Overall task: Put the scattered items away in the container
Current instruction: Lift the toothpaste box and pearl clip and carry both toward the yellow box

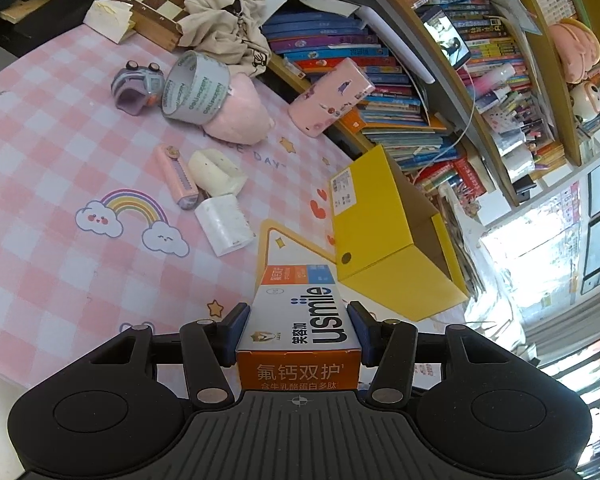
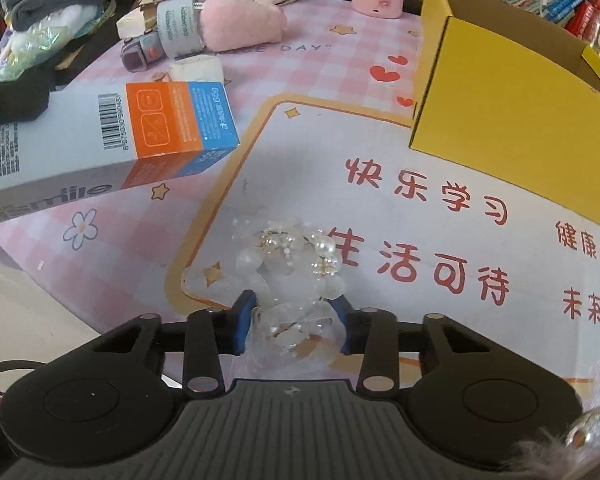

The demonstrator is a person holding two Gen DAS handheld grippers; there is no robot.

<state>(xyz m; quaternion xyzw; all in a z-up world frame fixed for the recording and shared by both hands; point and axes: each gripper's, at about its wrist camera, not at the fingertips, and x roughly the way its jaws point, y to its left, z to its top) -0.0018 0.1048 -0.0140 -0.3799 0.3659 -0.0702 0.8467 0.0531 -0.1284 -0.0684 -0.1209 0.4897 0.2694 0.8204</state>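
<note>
Because the right hand-held gripper pinches only the clear wrapping of the pearl trinket bundle, short of the yellow box, the film may slip or tear. Only the left view shows the left hand-held gripper clamping the toothpaste carton beside that box.

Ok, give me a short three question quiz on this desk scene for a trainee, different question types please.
1. True or false: the left gripper holds the toothpaste box.
2. What is between the right gripper's pads? A) tape roll B) clear pearl-beaded accessory C) pink plush
3. Fill in: the open cardboard box on the desk is coloured ____.

Key: 1 true. 2 B, the clear pearl-beaded accessory. 3 yellow.
</note>
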